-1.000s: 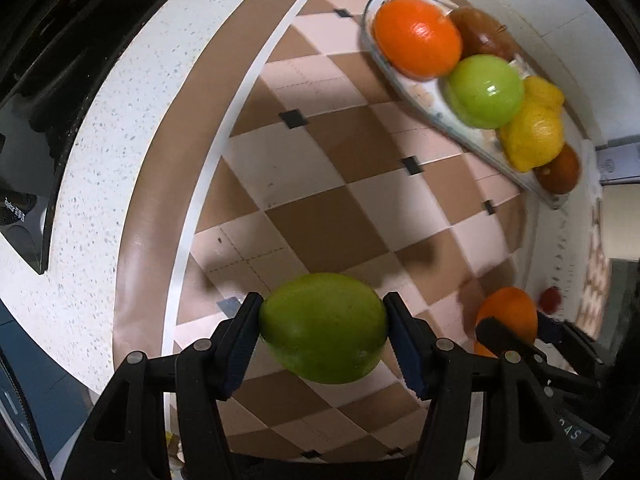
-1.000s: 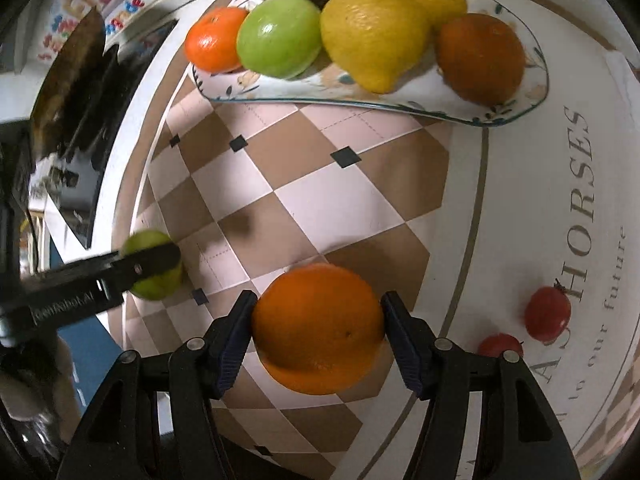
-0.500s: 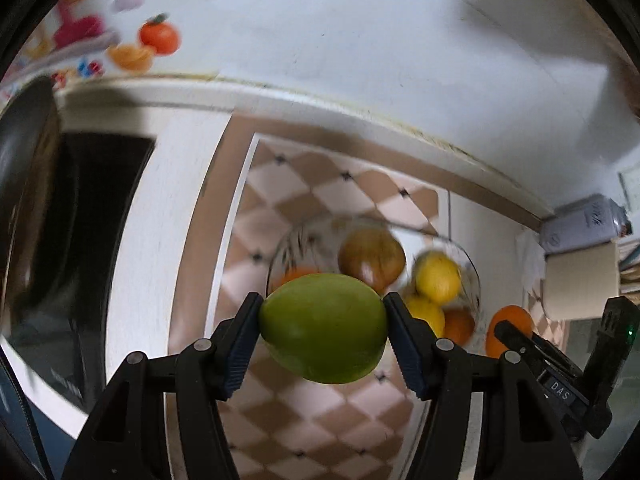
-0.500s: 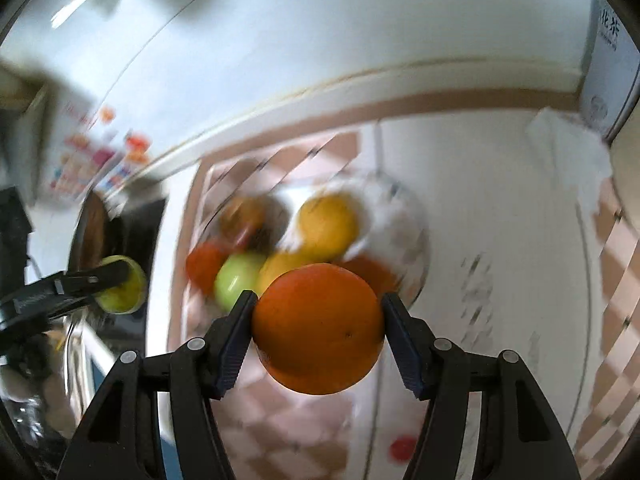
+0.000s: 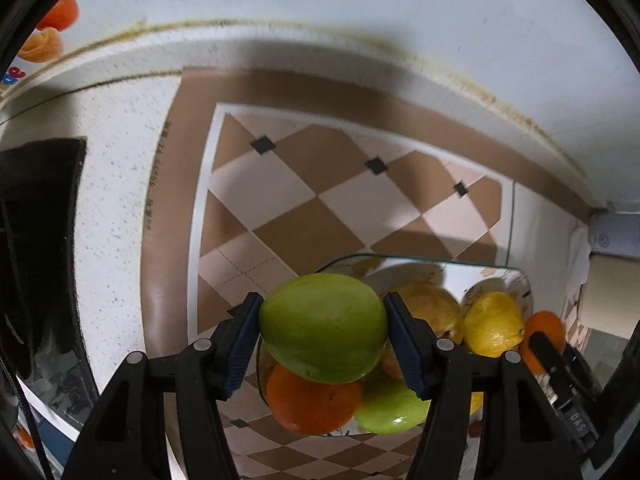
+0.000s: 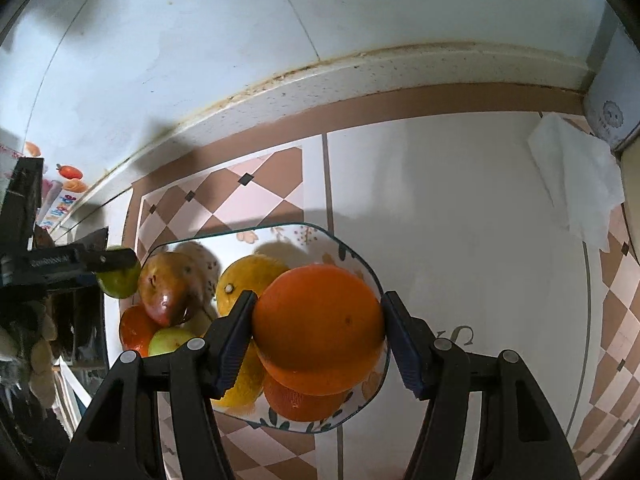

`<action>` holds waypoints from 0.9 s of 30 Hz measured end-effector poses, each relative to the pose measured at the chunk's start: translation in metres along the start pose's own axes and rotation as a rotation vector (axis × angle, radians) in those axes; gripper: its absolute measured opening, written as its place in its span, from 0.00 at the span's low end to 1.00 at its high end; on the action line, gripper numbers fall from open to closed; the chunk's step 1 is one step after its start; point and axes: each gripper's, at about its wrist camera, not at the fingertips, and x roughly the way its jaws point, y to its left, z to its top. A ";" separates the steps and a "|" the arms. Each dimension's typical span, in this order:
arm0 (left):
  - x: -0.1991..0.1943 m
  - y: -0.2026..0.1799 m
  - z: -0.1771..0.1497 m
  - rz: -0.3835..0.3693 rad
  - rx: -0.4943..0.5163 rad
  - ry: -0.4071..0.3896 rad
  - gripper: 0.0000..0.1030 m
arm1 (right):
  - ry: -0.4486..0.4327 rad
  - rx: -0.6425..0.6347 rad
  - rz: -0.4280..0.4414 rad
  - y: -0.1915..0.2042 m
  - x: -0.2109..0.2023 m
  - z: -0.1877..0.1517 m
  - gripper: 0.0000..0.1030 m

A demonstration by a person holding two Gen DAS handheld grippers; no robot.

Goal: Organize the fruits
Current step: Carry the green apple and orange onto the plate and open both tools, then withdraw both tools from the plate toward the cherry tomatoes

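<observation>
Grip check: your left gripper [image 5: 323,330] clamps green apple [image 5: 323,326], right gripper [image 6: 318,336] clamps orange [image 6: 318,326]. Both fruits hang above loaded fruit plate [image 6: 280,230], pointed steeply down, likely so they drop straight into remaining gaps.

My left gripper [image 5: 323,354]: two black plastic fingers, angular, with triangular cut-outs in the lower arms. Each finger carried a ribbed dark-blue pad [image 5: 242,346] on its inner face. Round silver pivot screws sat along the linkages, two per side. My right gripper [image 6: 318,338] was the same build: black fingers, blue ribbed pads [image 6: 236,342], silver screws. From the right camera, the left gripper's side showed as a black bar with pale lettering, too blurred to read. From the left camera, the right gripper's black side bore pale characters, also unclear.
</observation>
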 end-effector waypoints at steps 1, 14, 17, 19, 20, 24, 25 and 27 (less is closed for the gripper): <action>0.001 0.000 0.001 0.005 -0.001 -0.003 0.58 | 0.005 0.004 -0.001 0.000 0.003 0.001 0.64; -0.012 0.000 -0.007 0.005 0.020 -0.027 0.87 | 0.044 0.020 -0.002 0.004 0.012 0.007 0.82; -0.021 0.000 -0.014 0.016 0.031 -0.052 0.87 | 0.035 -0.004 -0.044 0.014 0.002 0.005 0.90; -0.024 0.002 -0.021 0.038 0.047 -0.074 0.87 | 0.020 -0.030 -0.071 0.021 -0.006 0.002 0.92; -0.028 0.002 -0.025 0.057 0.054 -0.085 0.87 | 0.010 -0.051 -0.093 0.026 -0.011 0.000 0.92; -0.045 0.000 -0.052 0.110 0.069 -0.146 0.87 | -0.020 -0.110 -0.161 0.041 -0.028 -0.011 0.92; -0.048 0.000 -0.061 0.110 0.071 -0.153 0.87 | -0.029 -0.118 -0.172 0.044 -0.033 -0.014 0.92; -0.054 0.000 -0.074 0.117 0.076 -0.171 0.87 | -0.039 -0.125 -0.192 0.046 -0.040 -0.021 0.92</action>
